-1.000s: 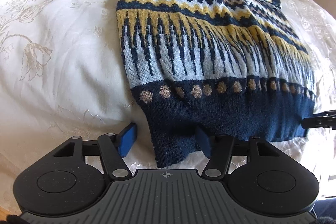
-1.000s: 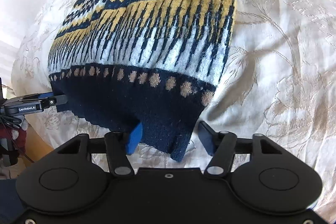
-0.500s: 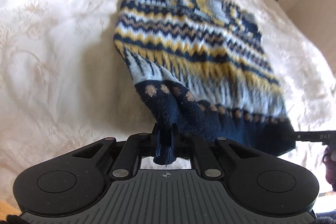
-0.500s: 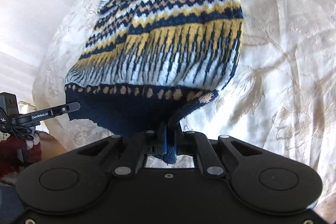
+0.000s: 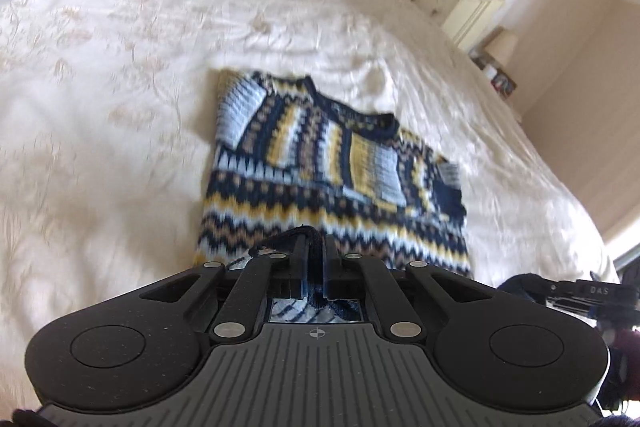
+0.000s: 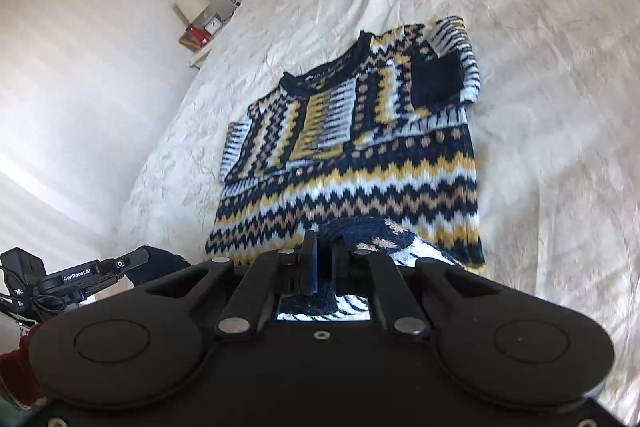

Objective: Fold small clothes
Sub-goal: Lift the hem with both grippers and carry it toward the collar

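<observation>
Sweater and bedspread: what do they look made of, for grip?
Sweater: chunky knit yarn, matte, fuzzy; visible stitch rows and ribbed collar suggest wool or acrylic. Bedspread: woven cream fabric with slight sheen and a faint raised floral pattern, probably jacquard or satin-like; likely slippery.

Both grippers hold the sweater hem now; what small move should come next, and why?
Probably carry the hem forward toward the neckline together. The left hand-held gripper and right hand-held gripper are each shut on the navy hem of the patterned sweater, lifted over its body on the bedspread.
</observation>
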